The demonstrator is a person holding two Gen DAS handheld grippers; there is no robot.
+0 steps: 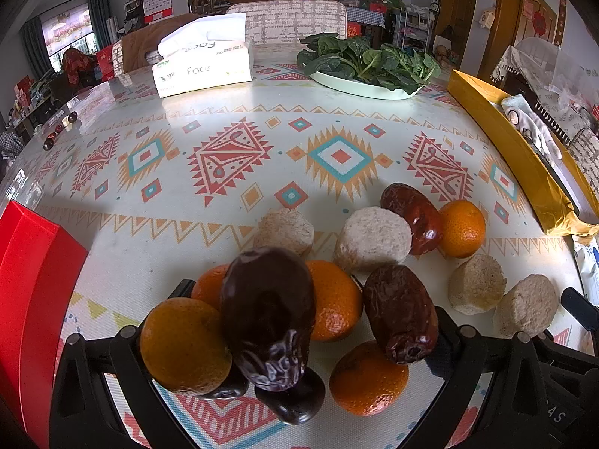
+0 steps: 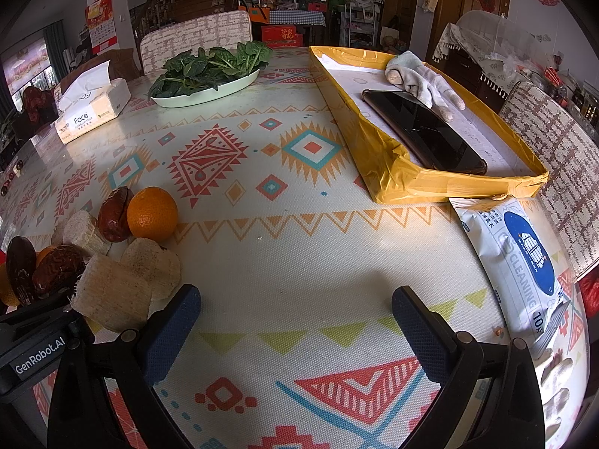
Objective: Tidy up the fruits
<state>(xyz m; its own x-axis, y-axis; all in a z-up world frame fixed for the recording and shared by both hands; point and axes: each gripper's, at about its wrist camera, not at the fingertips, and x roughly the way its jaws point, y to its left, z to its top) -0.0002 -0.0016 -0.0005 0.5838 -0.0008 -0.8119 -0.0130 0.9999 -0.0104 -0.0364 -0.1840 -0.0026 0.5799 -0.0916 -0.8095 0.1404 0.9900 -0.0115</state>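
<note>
The left claw [image 1: 295, 333] is spread wide over a heap of fruit on the desk [image 1: 262, 119], and its fingers close on nothing. A dark date [image 1: 267, 314] fills the middle of the left wrist view; its long axis runs away from the camera, with the wrinkled end toward the lens. It lies on top of other fruit. Touching it on the left is an orange [image 1: 185, 344], and a second orange [image 1: 335, 299] is just behind it on the right. A third orange [image 1: 368, 378] lies close to the camera. A browner date [image 1: 400, 312] lies beside it, with its long axis also away from the camera and a little tilted to the left. Pale round cut pieces [image 1: 372, 239] stand farther back; another date [image 1: 411, 222] leans between one of them and a fourth orange [image 1: 462, 228]. A red box [image 1: 33, 284] is at the left edge.

The right claw [image 2: 295, 325] is also wide and holds nothing, over bare cloth to the right of the fruit. Near it are a yellow tray [image 2: 389, 172] with a phone [image 2: 426, 134] and a glove [image 2: 419, 78], and a pack of wipes [image 2: 520, 258]. Far back stand a plate of green leaves [image 2: 209, 65] and a tissue box [image 2: 93, 112].
</note>
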